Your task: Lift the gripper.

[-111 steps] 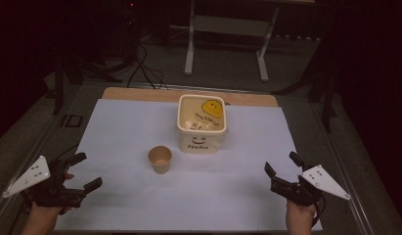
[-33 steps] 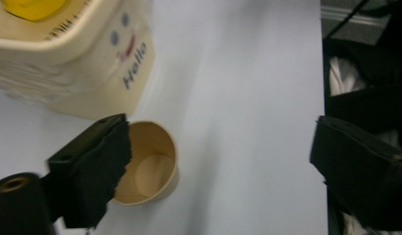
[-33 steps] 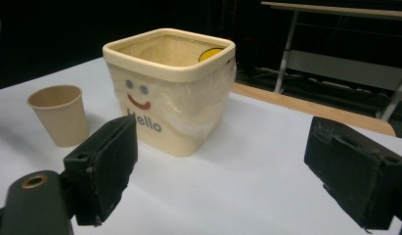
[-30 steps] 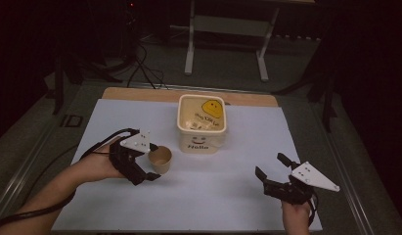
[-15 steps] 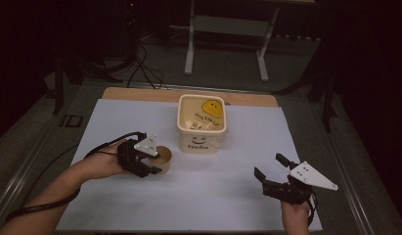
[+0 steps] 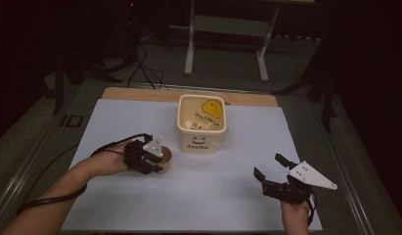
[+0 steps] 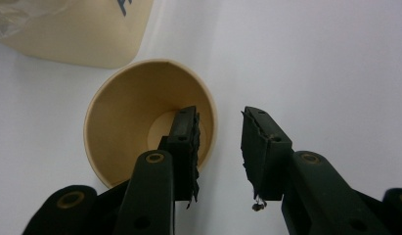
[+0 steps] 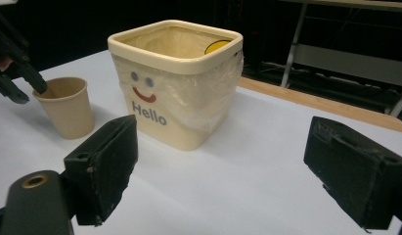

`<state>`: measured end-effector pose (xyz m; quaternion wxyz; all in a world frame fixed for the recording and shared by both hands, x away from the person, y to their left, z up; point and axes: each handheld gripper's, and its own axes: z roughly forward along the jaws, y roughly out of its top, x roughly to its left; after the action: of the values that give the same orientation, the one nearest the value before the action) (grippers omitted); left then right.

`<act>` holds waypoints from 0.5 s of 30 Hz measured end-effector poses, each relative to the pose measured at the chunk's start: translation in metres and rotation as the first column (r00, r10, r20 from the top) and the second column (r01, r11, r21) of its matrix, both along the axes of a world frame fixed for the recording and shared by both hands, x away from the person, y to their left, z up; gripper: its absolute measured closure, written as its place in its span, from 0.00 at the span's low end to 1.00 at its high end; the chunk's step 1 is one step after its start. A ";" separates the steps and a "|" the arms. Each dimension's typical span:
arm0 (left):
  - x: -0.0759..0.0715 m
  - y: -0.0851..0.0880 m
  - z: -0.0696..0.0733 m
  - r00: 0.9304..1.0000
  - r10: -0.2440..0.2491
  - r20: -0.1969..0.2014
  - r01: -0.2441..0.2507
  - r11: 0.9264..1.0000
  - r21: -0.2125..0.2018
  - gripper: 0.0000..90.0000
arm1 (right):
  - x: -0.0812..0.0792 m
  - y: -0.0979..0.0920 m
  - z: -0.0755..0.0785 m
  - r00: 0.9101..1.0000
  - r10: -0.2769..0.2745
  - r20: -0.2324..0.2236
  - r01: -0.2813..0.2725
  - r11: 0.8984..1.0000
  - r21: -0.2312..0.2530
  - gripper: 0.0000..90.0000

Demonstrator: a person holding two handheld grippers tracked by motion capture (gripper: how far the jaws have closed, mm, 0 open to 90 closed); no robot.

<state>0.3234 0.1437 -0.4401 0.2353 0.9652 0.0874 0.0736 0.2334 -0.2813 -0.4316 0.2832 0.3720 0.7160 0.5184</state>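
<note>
Your left gripper (image 6: pixel 152 159) and right gripper (image 6: pixel 269 172) are black, each topped by a grey three-cornered plate with small dark dots. A black cable trails along your left forearm. Your forearms are bare. Up close, the jaws carry ragged black pads (image 7: pixel 191 142) and brass-coloured rivets (image 8: pixel 34 181) at the joints.

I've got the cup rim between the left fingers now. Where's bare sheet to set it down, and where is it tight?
Bare white sheet lies between the left gripper and the right gripper, and also left of the cream "Hello" square bin toward the far-left corner. It is tight where the brown paper cup stands close beside the bin's front-left corner.
</note>
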 end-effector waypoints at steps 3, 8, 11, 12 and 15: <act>0.004 -0.002 -0.004 1.000 -0.001 0.002 0.001 1.000 0.023 0.78 | 0.000 0.000 0.000 1.000 0.001 0.000 -0.001 1.000 0.002 0.14; 0.009 -0.004 -0.012 1.000 -0.021 -0.009 0.022 0.999 0.047 0.88 | 0.000 0.000 0.000 1.000 0.001 0.000 -0.001 1.000 0.001 0.14; 0.009 -0.005 -0.014 1.000 -0.026 -0.010 0.026 0.998 0.048 0.93 | 0.000 -0.001 0.000 1.000 0.000 0.000 0.000 1.000 0.000 0.14; 0.010 -0.006 -0.014 1.000 -0.026 -0.012 0.027 0.998 0.049 0.95 | 0.000 -0.001 0.000 1.000 0.000 -0.002 0.000 1.000 0.003 0.14; 0.009 -0.006 -0.013 0.999 -0.031 -0.007 0.032 0.998 0.053 0.96 | 0.000 0.000 0.000 1.000 0.000 -0.004 0.000 1.000 0.003 0.14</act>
<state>0.3324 0.1378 -0.4529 0.2106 0.9725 0.0708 0.0692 0.2335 -0.2818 -0.4319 0.2812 0.3732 0.7159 0.5187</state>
